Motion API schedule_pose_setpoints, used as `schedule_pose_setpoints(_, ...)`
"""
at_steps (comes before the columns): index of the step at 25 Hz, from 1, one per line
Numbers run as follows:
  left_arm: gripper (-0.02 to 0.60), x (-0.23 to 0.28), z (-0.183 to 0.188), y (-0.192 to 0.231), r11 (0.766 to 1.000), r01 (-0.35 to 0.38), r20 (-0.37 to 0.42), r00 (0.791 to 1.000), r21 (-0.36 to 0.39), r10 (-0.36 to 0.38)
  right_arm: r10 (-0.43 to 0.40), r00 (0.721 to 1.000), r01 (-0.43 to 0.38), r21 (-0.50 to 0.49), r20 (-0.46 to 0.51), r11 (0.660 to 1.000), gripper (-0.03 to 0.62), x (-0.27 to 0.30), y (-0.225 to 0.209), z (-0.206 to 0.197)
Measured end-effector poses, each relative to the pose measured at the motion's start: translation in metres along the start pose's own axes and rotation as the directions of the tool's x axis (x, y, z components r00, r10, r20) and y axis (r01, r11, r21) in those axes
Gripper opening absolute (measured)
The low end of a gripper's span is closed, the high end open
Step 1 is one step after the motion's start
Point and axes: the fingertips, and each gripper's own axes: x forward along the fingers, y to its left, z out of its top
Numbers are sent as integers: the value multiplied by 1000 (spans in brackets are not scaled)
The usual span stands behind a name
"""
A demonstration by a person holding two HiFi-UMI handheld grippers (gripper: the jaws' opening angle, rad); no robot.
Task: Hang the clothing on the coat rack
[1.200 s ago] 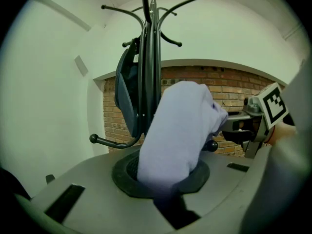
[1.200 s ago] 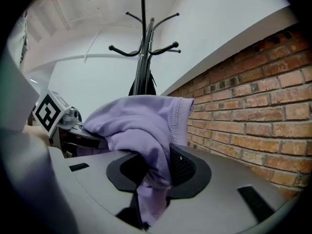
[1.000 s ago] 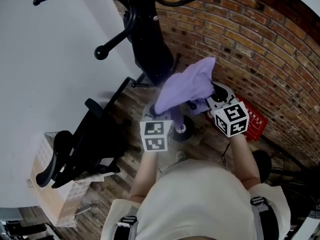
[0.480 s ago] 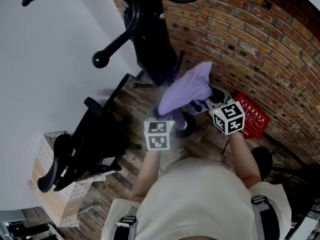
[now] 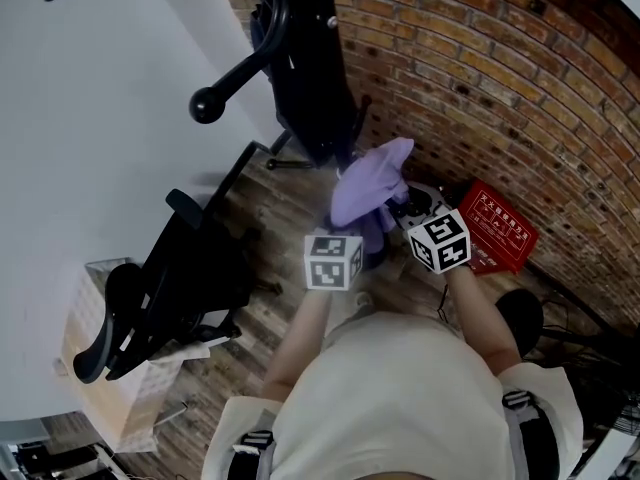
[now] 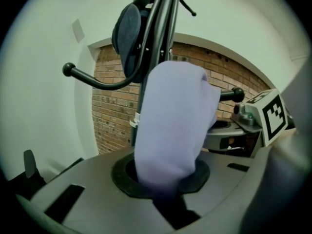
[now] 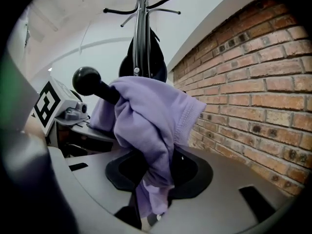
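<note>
A purple garment (image 5: 368, 190) is bunched between my two grippers, below the black coat rack (image 5: 311, 38). My left gripper (image 5: 352, 232) is shut on one end of it (image 6: 173, 130); the cloth fills that view and hides the jaws' tips. My right gripper (image 5: 405, 214) has the other end (image 7: 148, 130) hanging down between its jaws, which are opening while the pads still touch the cloth. In the right gripper view the garment lies draped over a rack arm ending in a black ball (image 7: 86, 80). The rack's pole (image 7: 140, 30) rises behind it.
A dark garment (image 5: 300, 88) hangs on the rack's pole. A brick wall (image 5: 520, 98) runs at the right, with a red box (image 5: 500, 233) on the floor by it. A black office chair (image 5: 185, 278) and a cardboard box (image 5: 100, 368) stand at the left.
The two grippers have come closer together and nearer the person. The purple garment has sunk with them and is bunched tighter between them.
</note>
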Motion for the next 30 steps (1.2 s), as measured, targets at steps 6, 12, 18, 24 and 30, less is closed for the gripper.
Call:
schedule_pose_setpoints(6,51,5,-6,-11,997,48,21,999,-52,-47,35,999,-35,21,-12,999,129,4,21,-12)
schedule_pose_setpoints(12,51,0,-8,-14,997,43,36,999,-57,-41,39,999,-39,41,-1,998,133,-1,31,-16)
schedule_pose_setpoints(18,59,-12,-10,-14,1000,7,35,999,-29,-6,21,1000,-21,8,0,1000,172,-15,33,-18)
schedule_pose_setpoints(24,137,-33,-12,-14,997,-41,73,996,-61,45,-21,999,21,19,31,1000,201,-39,29,-17)
schedule_pose_setpoints(30,239,-60,-21,-15,988,-77,105,990,-136,92,-40,996,36,55,85,998,201,-70,34,-10)
